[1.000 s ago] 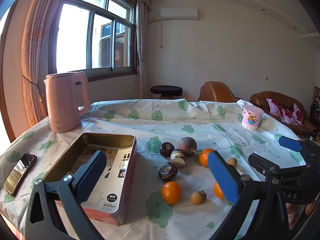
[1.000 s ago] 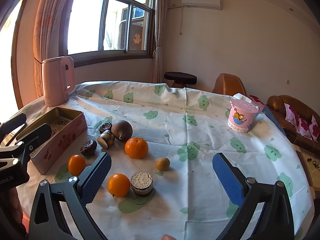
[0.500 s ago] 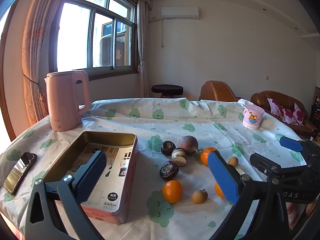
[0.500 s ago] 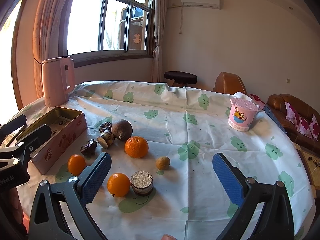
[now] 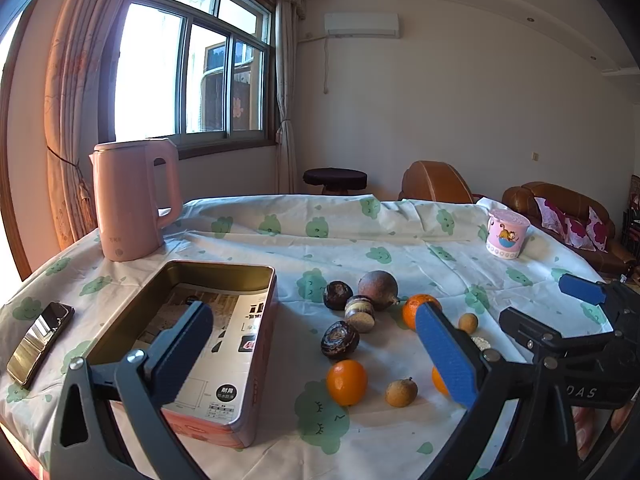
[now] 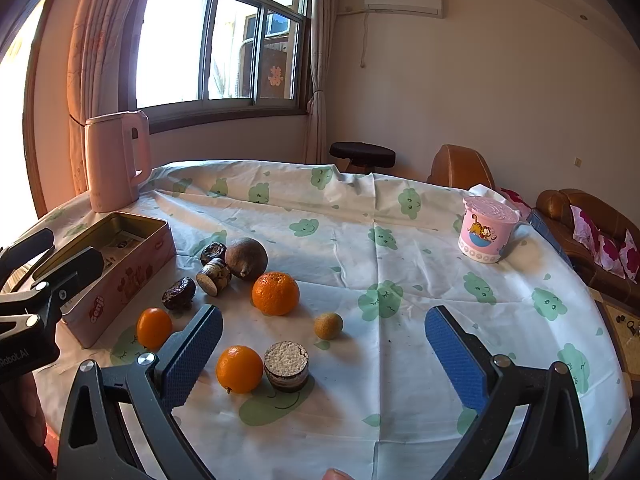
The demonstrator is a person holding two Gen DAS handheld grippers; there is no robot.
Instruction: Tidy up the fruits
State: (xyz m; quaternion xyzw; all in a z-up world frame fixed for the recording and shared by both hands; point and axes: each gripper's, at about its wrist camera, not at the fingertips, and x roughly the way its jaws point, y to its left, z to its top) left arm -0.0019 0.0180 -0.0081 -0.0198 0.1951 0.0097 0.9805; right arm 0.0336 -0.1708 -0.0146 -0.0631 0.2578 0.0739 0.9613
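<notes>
Fruits lie scattered on the clouded tablecloth: a large orange [image 6: 275,293], two small oranges [image 6: 239,369] [image 6: 154,327], a brown round fruit [image 6: 246,258], dark wrinkled fruits [image 6: 179,292] and a longan [image 6: 328,325]. An open pink tin box [image 5: 192,336] sits left of them, holding only a printed paper. My left gripper [image 5: 316,356] hovers open over the box's right edge and the near fruits. My right gripper [image 6: 324,356] is open above the near small orange and a cut fruit piece [image 6: 286,366]. Neither holds anything.
A pink kettle [image 5: 132,200] stands at the back left, a pink cartoon cup [image 6: 486,234] at the far right. A phone [image 5: 40,342] lies left of the box. Brown sofas [image 5: 560,216] and a stool stand beyond the table.
Both views have barely shifted; the left gripper has eased slightly back, and no fruit has moved.
</notes>
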